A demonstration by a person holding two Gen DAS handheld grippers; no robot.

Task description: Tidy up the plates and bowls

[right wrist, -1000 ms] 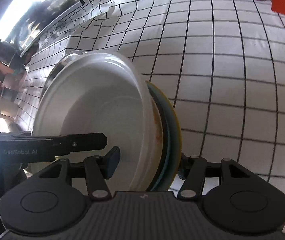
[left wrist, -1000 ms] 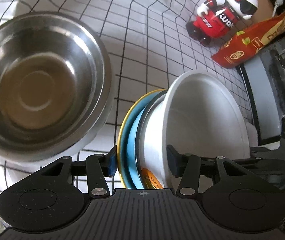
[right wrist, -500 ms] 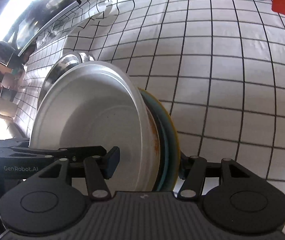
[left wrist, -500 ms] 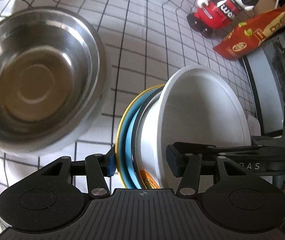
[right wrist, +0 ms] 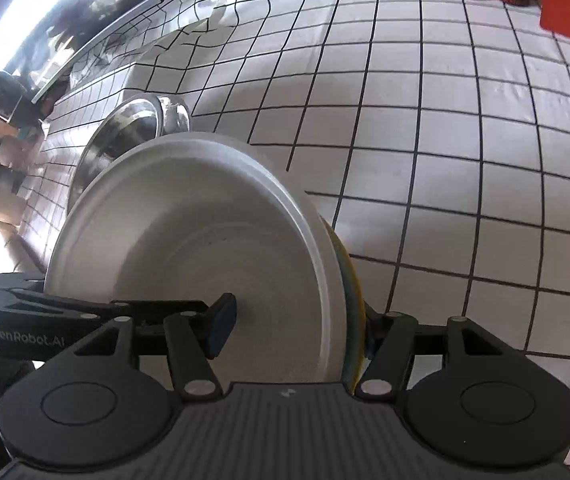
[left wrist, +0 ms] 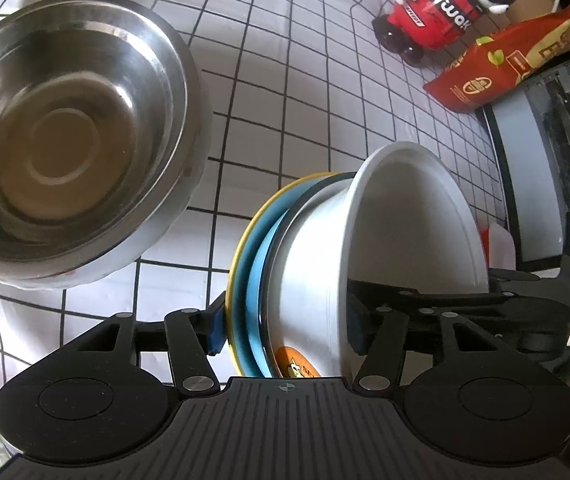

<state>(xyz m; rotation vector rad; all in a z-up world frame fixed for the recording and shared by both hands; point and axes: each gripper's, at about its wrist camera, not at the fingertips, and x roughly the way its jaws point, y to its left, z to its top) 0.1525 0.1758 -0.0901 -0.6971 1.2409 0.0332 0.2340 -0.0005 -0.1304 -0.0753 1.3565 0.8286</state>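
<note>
Both tongs grasp one stack of dishes: the left gripper (left wrist: 285,326) and the right gripper (right wrist: 297,330) each pinch it from opposite sides. One white bowl (left wrist: 365,248) sits on one blue plate (left wrist: 259,260) and one yellow plate (left wrist: 241,248), held on edge above the white checked cloth (left wrist: 305,92). One steel bowl (left wrist: 69,132) stands at left. Far right are one toy robot (left wrist: 445,4) and one red bag (left wrist: 497,68).

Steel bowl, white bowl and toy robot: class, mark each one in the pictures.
steel bowl (left wrist: 61,148), left wrist view, on its inner base.
white bowl (right wrist: 205,256), right wrist view, on its inner wall.
toy robot (left wrist: 437,12), left wrist view, on its red body.
</note>
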